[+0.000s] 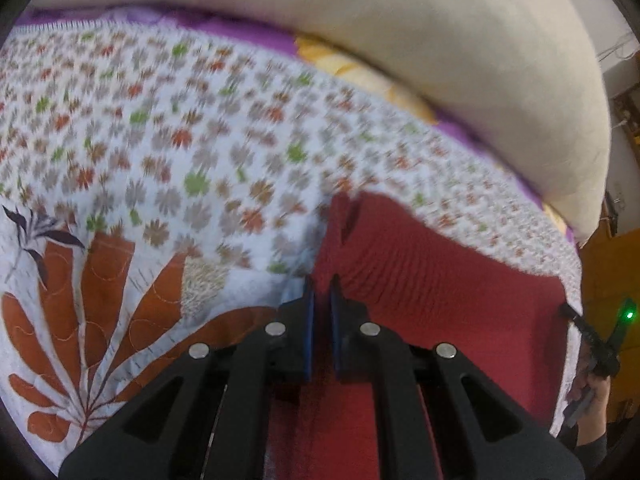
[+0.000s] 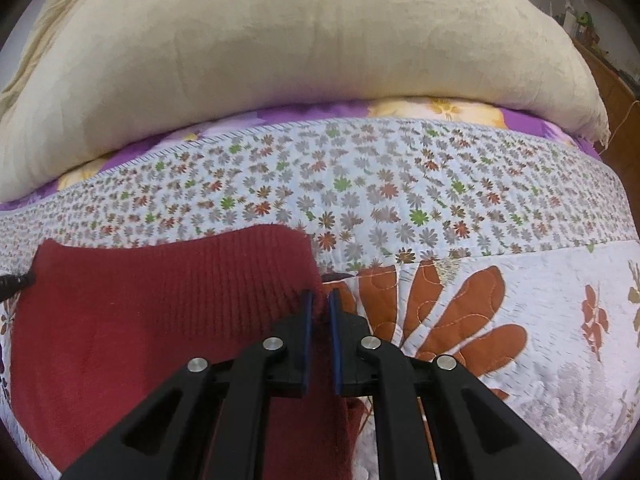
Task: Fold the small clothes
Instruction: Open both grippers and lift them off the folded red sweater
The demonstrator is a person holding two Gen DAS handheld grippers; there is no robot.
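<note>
Left gripper [image 1: 321, 286], jaws nearly closed, pinches the left edge of a dark red ribbed knit garment [image 1: 432, 280] lying on a white floral quilted bedspread [image 1: 160, 160]. Right gripper [image 2: 321, 300], jaws likewise narrowed, clamps the garment's right corner.
</note>
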